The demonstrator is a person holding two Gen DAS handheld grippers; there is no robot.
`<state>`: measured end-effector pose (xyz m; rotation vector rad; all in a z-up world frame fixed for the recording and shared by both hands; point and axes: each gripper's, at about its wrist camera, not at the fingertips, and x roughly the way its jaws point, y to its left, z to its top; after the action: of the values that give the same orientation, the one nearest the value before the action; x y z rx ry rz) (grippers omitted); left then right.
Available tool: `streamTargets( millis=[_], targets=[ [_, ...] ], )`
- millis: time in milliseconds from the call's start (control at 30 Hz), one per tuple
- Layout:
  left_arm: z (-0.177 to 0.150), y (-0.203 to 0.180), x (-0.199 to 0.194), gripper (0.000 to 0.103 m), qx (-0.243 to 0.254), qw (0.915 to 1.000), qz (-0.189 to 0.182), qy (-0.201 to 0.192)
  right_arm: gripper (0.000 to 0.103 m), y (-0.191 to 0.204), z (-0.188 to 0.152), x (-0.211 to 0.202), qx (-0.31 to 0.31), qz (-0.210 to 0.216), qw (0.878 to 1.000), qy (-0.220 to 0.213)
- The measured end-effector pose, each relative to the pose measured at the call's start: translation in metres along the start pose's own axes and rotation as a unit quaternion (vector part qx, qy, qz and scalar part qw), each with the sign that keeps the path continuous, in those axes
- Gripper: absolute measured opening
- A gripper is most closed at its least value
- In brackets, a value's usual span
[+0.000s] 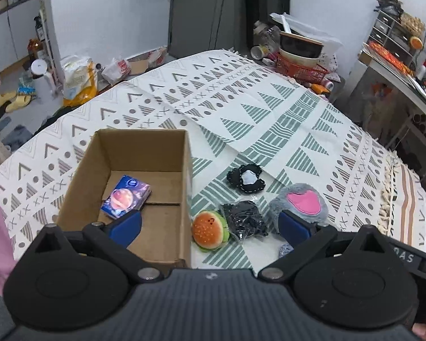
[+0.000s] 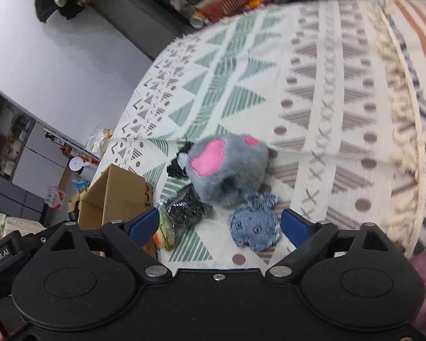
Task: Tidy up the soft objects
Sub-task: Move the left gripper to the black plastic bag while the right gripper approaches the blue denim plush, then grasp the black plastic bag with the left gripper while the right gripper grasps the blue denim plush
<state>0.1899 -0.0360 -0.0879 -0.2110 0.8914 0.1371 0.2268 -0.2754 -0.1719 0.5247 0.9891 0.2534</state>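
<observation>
Left gripper [image 1: 210,227] marked "DAS" and right gripper [image 2: 220,224] marked "enRobot.AI", both spread apart, empty.

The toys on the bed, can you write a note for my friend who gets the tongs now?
Left tongs: open, empty, by the cardboard box.
Right tongs: open, empty, over the denim patch toy.
Done: tissue pack in the box.
Left on the cloth: burger plush, bagged black item, grey-and-pink plush, black-and-white piece, denim toy.
</observation>
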Motion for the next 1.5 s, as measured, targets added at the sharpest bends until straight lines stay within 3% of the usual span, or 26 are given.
streamTargets(
  millis=[133,367,567,900,1167,1267,1333,1433,1500],
  targets=[
    [-0.006,-0.010,0.010,0.097,-0.007,1.0000,-0.005,0.000,0.089,-0.009,0.003,0.008,0.012,0.018,1.000,0.014],
    [-0.013,-0.026,0.035,0.074,-0.012,0.9997,-0.008,0.019,0.075,-0.027,0.003,0.021,0.047,0.020,0.998,0.033],
    [-0.018,-0.036,0.063,0.062,-0.026,0.9989,-0.007,0.038,0.070,-0.043,0.005,0.038,0.078,0.025,0.995,0.056],
    [-0.024,-0.044,0.107,0.062,-0.047,0.9967,0.008,0.065,0.066,-0.052,0.005,0.072,0.085,0.016,0.991,0.102],
    [-0.025,-0.050,0.133,0.062,-0.062,0.9952,0.016,0.075,0.065,-0.051,0.005,0.082,0.070,0.015,0.992,0.107],
    [-0.025,-0.053,0.140,0.062,-0.068,0.9946,0.013,0.077,0.056,-0.050,0.006,0.085,0.059,0.011,0.993,0.105],
    [-0.023,-0.056,0.144,0.063,-0.063,0.9952,0.019,0.073,0.041,-0.051,0.007,0.087,0.056,0.009,0.993,0.103],
    [-0.021,-0.057,0.151,0.062,-0.066,0.9949,0.020,0.073,0.034,-0.055,0.008,0.088,0.063,0.012,0.993,0.101],
    [-0.019,-0.056,0.151,0.043,-0.073,0.9946,0.020,0.070,0.032,-0.057,0.008,0.087,0.064,0.013,0.993,0.099]
  ],
)
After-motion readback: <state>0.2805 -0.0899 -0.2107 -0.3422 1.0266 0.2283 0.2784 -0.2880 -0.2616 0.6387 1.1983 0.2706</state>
